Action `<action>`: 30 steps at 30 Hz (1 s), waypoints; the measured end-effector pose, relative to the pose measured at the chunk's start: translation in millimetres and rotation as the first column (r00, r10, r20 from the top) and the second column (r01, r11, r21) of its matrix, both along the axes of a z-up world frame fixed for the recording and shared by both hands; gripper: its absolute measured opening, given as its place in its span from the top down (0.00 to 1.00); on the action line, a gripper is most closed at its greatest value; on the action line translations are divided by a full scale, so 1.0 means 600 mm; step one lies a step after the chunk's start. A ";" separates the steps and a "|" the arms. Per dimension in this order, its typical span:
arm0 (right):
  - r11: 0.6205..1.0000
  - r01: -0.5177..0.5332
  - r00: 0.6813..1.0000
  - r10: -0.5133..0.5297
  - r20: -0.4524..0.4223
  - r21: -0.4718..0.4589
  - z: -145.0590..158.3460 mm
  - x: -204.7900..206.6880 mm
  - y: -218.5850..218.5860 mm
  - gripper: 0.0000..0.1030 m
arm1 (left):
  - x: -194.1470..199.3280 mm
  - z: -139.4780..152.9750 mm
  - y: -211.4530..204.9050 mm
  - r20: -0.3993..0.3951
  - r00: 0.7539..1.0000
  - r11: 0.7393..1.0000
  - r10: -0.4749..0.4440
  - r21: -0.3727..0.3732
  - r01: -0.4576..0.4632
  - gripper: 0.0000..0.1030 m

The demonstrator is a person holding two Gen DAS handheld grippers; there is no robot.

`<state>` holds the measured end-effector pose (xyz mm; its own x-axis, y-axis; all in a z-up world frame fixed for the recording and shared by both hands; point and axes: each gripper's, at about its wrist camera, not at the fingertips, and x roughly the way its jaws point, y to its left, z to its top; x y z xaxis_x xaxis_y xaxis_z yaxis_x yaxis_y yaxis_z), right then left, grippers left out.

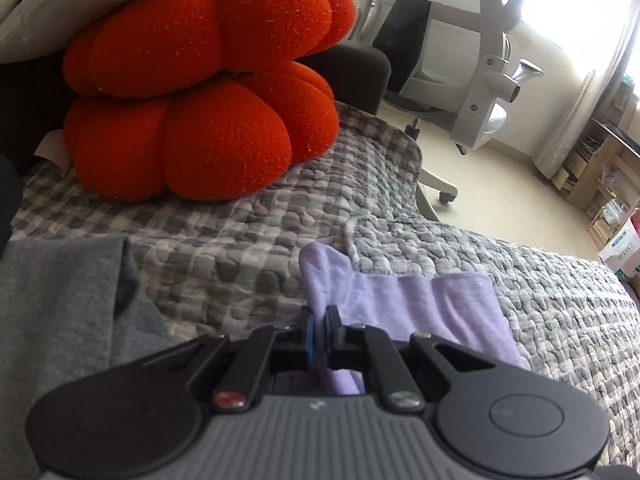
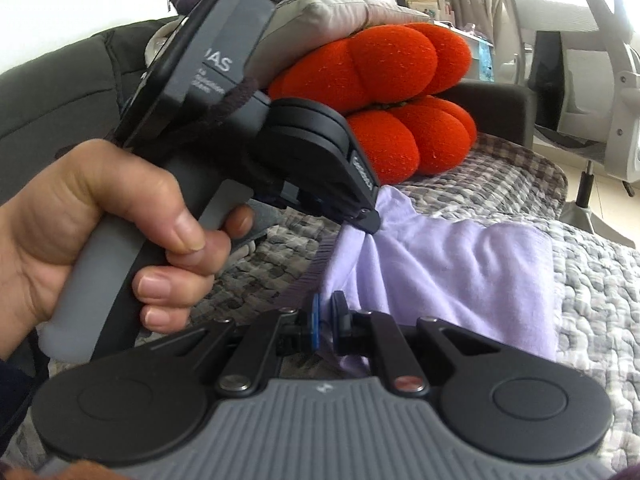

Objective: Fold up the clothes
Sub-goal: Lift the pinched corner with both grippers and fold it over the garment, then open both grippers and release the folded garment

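A lilac garment (image 1: 420,304) lies bunched on the grey checked quilt (image 1: 240,240). My left gripper (image 1: 319,330) is shut on an edge of it, the cloth pinched between the blue pads. In the right wrist view the same lilac garment (image 2: 452,264) spreads ahead, and my right gripper (image 2: 327,318) is shut on its near edge. The left gripper (image 2: 366,220), held by a person's hand (image 2: 92,224), pinches the cloth a little further along. A grey garment (image 1: 60,312) lies at the left.
Two stacked orange pumpkin cushions (image 1: 208,92) sit at the back of the quilt (image 2: 592,280), under a grey pillow (image 2: 320,20). A white office chair (image 1: 480,80) stands on the floor beyond the bed edge. Shelves (image 1: 600,176) line the right wall.
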<state>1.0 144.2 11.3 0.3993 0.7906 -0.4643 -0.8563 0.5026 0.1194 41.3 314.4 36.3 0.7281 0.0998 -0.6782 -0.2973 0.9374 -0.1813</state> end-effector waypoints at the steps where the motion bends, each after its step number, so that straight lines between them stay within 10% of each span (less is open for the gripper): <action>1: 1.000 -0.002 1.000 0.002 0.005 -0.003 -0.001 -0.001 0.002 0.91 | 0.000 -0.001 -0.001 -0.003 1.000 1.000 0.002 0.005 -0.002 0.95; 25: 0.973 -0.228 0.973 0.227 -0.030 -0.031 0.011 -0.008 -0.012 0.76 | -0.040 0.008 0.005 -0.045 0.982 0.983 0.184 0.009 -0.184 0.87; 30: 0.994 -0.107 0.994 0.107 -0.035 -0.002 0.049 0.040 -0.072 0.68 | -0.065 0.023 -0.009 0.007 0.980 0.979 0.200 0.032 -0.200 0.82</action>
